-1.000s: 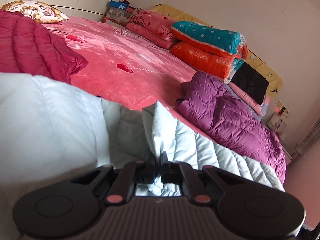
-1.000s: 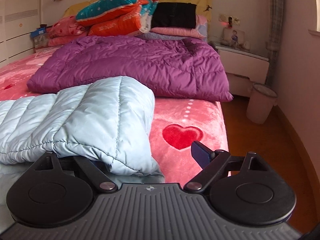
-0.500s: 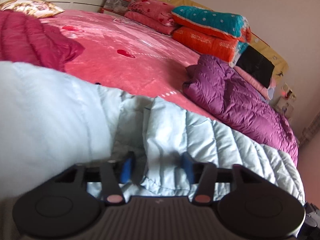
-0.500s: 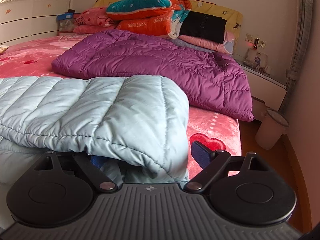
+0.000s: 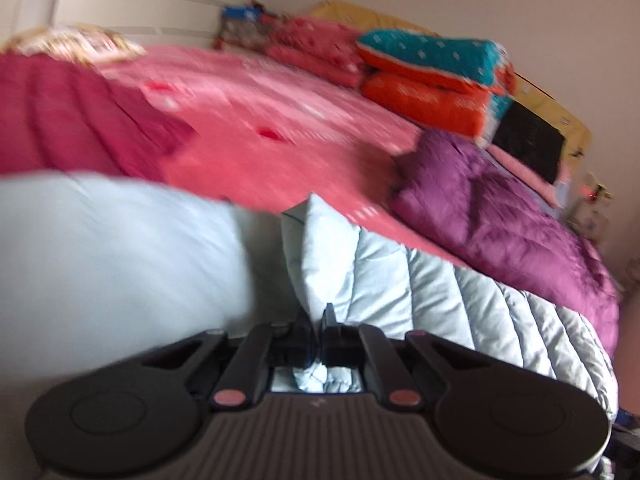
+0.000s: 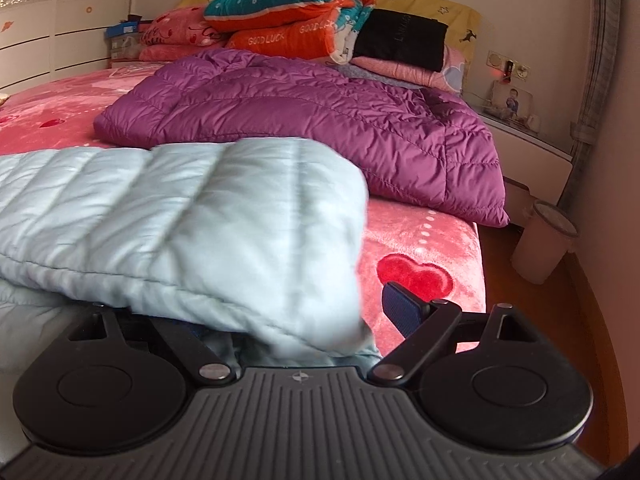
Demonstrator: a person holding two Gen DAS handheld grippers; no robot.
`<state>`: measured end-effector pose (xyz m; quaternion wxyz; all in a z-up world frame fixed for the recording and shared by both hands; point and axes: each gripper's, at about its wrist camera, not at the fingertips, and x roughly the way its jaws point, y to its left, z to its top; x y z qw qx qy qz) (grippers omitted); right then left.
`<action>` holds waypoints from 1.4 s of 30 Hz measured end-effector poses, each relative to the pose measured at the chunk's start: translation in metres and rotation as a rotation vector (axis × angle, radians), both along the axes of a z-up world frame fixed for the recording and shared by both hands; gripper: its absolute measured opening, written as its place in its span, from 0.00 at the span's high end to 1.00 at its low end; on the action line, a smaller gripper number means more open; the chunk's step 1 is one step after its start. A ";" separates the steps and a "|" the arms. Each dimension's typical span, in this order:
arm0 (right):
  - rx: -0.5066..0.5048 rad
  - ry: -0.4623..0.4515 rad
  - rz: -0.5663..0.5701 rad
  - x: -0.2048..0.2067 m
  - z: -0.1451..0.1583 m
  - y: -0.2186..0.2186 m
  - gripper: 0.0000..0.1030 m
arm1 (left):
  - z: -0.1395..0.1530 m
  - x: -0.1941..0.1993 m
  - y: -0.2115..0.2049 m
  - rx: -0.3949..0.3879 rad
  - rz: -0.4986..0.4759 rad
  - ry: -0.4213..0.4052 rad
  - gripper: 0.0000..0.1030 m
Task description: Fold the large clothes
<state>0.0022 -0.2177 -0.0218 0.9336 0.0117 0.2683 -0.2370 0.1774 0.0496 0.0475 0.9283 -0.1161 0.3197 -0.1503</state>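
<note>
The left gripper (image 5: 319, 334) has its two black fingers pressed together, and a thin fold of the pale blue quilted down jacket (image 5: 400, 292) is pinched between them; its jaws have just been closing on this cloth. From there the jacket rises in a small peak and spreads to both sides across the pink plush bedspread with red hearts (image 5: 288, 148).

The right gripper (image 6: 304, 320) stands wide apart. Its right finger with the blue pad (image 6: 402, 308) is free above the bedspread, and its left finger is hidden under the puffy edge of the jacket (whether it touches the cloth cannot be told). The pads do not press on anything that can be seen.

Beyond the jacket lies a purple quilted down coat (image 6: 320, 116), just beside it. A dark red quilted coat (image 5: 68, 120) lies on the far left. At the head of the bed, orange and teal blankets (image 6: 296, 16) are stacked.
</note>
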 end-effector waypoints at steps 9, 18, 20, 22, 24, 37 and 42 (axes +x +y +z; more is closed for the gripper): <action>-0.050 0.023 -0.087 -0.007 -0.001 -0.012 0.00 | -0.005 -0.002 -0.001 0.164 0.020 -0.024 0.99; -0.015 0.071 -0.074 -0.016 -0.004 -0.026 0.00 | 0.002 -0.011 -0.001 0.156 -0.003 -0.004 0.96; -0.010 0.076 -0.075 -0.020 -0.003 -0.024 0.00 | 0.009 -0.016 0.002 0.148 0.011 0.001 0.94; -0.017 0.086 -0.071 -0.025 -0.001 -0.021 0.00 | 0.018 -0.023 0.002 0.158 0.028 -0.021 0.82; -0.022 0.092 -0.061 -0.033 0.001 -0.018 0.00 | 0.030 -0.031 0.002 0.162 0.041 -0.065 0.72; 0.095 -0.240 0.029 -0.076 0.052 -0.004 0.00 | 0.025 -0.020 -0.011 0.068 -0.044 -0.146 0.60; 0.118 -0.274 0.166 -0.035 0.054 0.008 0.00 | 0.009 -0.004 -0.012 0.085 -0.036 -0.110 0.60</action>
